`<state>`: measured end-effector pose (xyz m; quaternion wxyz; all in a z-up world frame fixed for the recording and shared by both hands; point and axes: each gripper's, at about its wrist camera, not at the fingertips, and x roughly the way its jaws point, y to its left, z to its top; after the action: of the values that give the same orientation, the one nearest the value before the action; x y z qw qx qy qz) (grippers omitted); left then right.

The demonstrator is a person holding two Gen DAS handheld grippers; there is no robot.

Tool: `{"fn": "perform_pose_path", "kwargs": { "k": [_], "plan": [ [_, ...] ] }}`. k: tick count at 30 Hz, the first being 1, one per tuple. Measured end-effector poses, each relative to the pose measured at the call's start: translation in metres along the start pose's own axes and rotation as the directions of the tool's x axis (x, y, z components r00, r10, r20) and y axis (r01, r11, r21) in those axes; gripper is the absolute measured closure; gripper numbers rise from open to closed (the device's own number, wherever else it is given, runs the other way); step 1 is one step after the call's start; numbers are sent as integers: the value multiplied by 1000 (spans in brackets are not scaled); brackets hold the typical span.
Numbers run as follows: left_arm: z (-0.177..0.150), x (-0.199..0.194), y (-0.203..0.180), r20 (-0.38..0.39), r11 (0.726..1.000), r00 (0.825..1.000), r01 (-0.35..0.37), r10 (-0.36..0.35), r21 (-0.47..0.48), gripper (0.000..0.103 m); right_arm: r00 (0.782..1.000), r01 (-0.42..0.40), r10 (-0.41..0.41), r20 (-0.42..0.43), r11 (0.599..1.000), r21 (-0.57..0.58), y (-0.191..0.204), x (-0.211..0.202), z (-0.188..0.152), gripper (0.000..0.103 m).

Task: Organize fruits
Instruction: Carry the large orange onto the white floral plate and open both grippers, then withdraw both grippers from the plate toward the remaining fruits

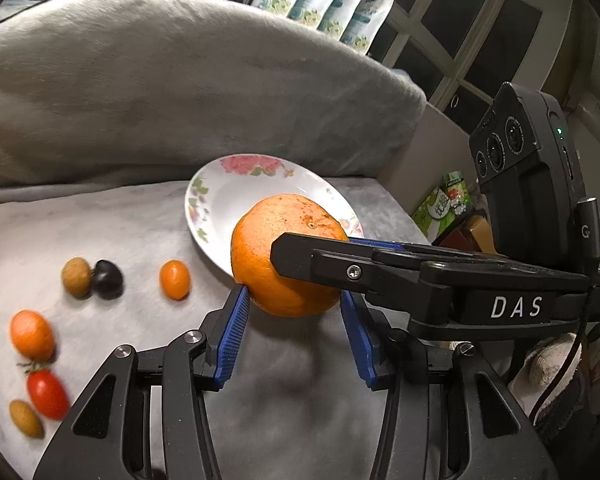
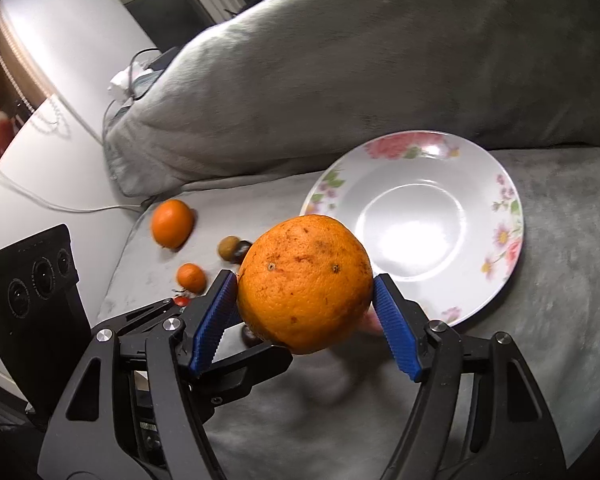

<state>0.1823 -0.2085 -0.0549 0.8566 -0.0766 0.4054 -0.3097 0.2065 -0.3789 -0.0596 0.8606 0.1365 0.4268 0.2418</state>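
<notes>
Both hand-held grippers, left and right, apparently clamp one orange above the plate.

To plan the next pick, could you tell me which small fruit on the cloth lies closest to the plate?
The small oval orange fruit, alone just left of the plate; the other small fruits lie farther left.

Small fruits left of plate — pillow behind.

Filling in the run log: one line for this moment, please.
right gripper: shut on large round orange | left gripper: pads beside it, grip unclear | white floral plate: empty
</notes>
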Motion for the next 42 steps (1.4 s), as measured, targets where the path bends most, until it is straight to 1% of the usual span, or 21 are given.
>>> {"fn": "perform_pose_path", "kwargs": {
  "k": [3,7,10,12,16,20,23,25,26,32,37,42],
  "plan": [
    [3,11,-1,-23,1000,1000,-9,9,1,57,1000,16,-16,-6,1000,15,-10,5,2,30],
    [5,16,-6,-30,1000,999,-22,23,20,57,1000,19,-19,-5,999,33,-17,6,6,30],
    [5,17,-7,-27,999,999,-30,31,34,57,998,49,-50,30,998,27,-17,1,8,30],
    [6,13,-7,-16,999,999,-32,32,38,57,997,48,-49,58,998,32,-18,-7,10,30],
    [6,4,-4,1,998,999,-40,40,38,57,989,89,-93,118,995,35,-16,-24,11,30],
    [5,-7,-2,22,998,999,-50,49,43,57,983,101,-107,146,994,45,-17,-35,8,30],
    [5,-12,-2,32,997,998,-56,55,45,57,977,131,-137,165,990,49,-15,-41,4,29],
    [4,-18,0,40,997,998,-58,56,43,57,975,135,-142,171,990,50,-15,-45,1,21],
    [4,-20,1,43,997,997,-58,57,41,57,974,136,-142,175,990,49,-15,-47,-1,20],
    [4,-32,5,71,997,995,-67,64,39,57,966,162,-166,197,986,36,-6,-57,-8,20],
    [2,-52,13,107,997,992,-73,70,30,57,967,166,-170,192,985,38,1,-55,-14,20],
    [-3,-76,30,142,994,984,-108,105,14,56,967,167,-170,190,985,28,9,-53,-21,20]
  ]
}}
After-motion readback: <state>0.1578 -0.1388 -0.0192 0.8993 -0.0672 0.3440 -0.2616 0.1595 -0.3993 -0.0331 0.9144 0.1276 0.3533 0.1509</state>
